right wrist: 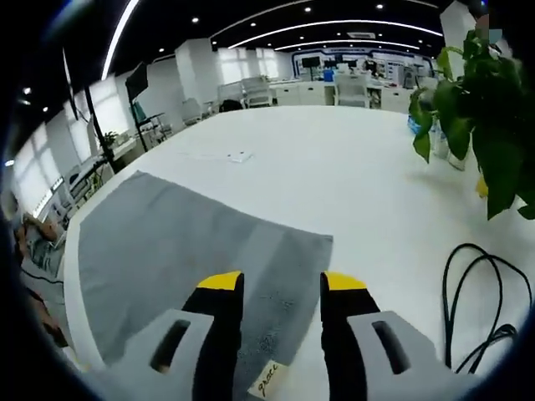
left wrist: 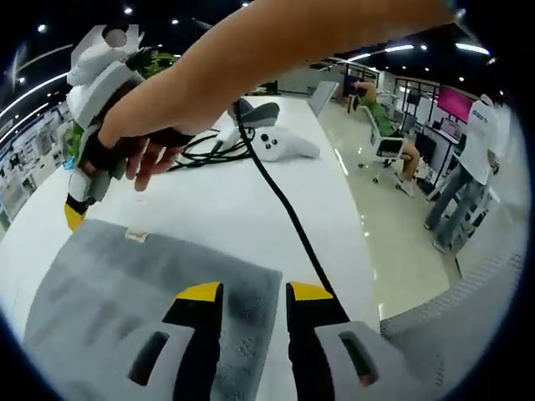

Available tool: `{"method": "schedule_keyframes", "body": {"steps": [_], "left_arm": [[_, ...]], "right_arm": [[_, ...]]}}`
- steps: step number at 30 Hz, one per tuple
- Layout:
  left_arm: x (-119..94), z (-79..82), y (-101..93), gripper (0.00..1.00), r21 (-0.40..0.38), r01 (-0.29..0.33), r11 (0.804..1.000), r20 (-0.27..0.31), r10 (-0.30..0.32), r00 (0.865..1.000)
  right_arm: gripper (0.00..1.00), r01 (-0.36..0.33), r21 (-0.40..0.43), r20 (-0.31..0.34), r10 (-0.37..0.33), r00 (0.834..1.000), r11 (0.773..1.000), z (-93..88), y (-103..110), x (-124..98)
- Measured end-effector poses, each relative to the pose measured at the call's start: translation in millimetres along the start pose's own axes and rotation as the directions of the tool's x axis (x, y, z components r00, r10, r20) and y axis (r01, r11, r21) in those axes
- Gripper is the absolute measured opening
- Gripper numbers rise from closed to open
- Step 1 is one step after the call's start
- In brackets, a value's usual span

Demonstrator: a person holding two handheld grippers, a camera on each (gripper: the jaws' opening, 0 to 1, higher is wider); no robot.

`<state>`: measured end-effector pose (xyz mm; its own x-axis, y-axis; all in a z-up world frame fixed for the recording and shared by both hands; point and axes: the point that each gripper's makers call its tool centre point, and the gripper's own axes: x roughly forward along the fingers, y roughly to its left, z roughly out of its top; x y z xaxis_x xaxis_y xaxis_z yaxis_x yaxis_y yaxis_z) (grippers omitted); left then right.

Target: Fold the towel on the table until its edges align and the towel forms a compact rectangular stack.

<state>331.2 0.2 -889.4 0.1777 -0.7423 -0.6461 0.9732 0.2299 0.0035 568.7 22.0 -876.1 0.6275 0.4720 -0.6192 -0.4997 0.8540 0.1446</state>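
A: What is shown in the left gripper view?

B: A grey towel [left wrist: 150, 309] is seen spread flat on a white table [left wrist: 251, 209], filling the lower left of the frame. The left gripper [left wrist: 255, 292] rises from the bottom centre, its yellow-tipped jaws held apart over the towel's right-hand edge with nothing between them. At the upper left, the right gripper [left wrist: 88, 180] is seen in a person's hand [left wrist: 138, 142], one yellow tip lowered beside the towel's far corner. A black cable [left wrist: 284, 209] is seen trailing from the upper centre toward the bottom jaws.

A: And the right gripper view?

B: The towel [right wrist: 184, 251] is laid across the left and centre of the frame, with a small label [right wrist: 269, 378] at its near corner. The right gripper [right wrist: 282, 284] is parted and empty just above that corner. A leafy plant [right wrist: 476, 109] is seen at the upper right, and cable loops [right wrist: 485, 292] at the lower right.

A: What could go wrong?

B: If only one layer or the label is pinched, the corners could be folded askew. The trailing cable could also be dragged across the cloth and the fold wrinkled.
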Motion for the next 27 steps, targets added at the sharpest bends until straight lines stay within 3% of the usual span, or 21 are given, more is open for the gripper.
{"method": "schedule_keyframes", "body": {"steps": [9,13,15,18,21,27], "left_arm": [[11.4,-5.3,-1.4,0.29,-0.003,0.016,1.000,-0.019,-0.016,1.000],[12.5,-7.4,-1.3,0.30,-0.020,0.013,1.000,-0.026,-0.013,1.000],[13.8,-9.5,-3.6,0.30,-0.019,0.017,1.000,-0.035,-0.018,0.999],[15.0,-13.2,-5.8,0.30,0.005,0.020,1.000,-0.048,-0.020,0.999],[16.2,-14.0,-6.0,0.29,0.048,0.017,0.999,-0.050,-0.014,0.999],[18.6,-11.5,-0.4,0.23,0.038,-0.010,0.999,-0.040,0.012,0.999]], "right_arm": [[0.30,0.094,0.047,-0.029,-0.092,0.995,0.995,1.0,-25.5,24.1],[0.30,0.090,0.072,-0.046,-0.087,0.995,0.993,-3.5,-26.5,33.5],[0.28,0.113,0.046,-0.080,-0.109,0.991,0.993,-10.7,-29.7,35.9],[0.24,0.112,0.004,-0.063,-0.112,0.992,0.994,1.9,-27.5,35.7],[0.20,0.108,-0.100,-0.087,-0.117,0.989,0.989,2.0,-25.8,35.1],[0.08,0.077,-0.110,-0.096,-0.088,0.992,0.991,1.7,-19.3,35.4]]}}
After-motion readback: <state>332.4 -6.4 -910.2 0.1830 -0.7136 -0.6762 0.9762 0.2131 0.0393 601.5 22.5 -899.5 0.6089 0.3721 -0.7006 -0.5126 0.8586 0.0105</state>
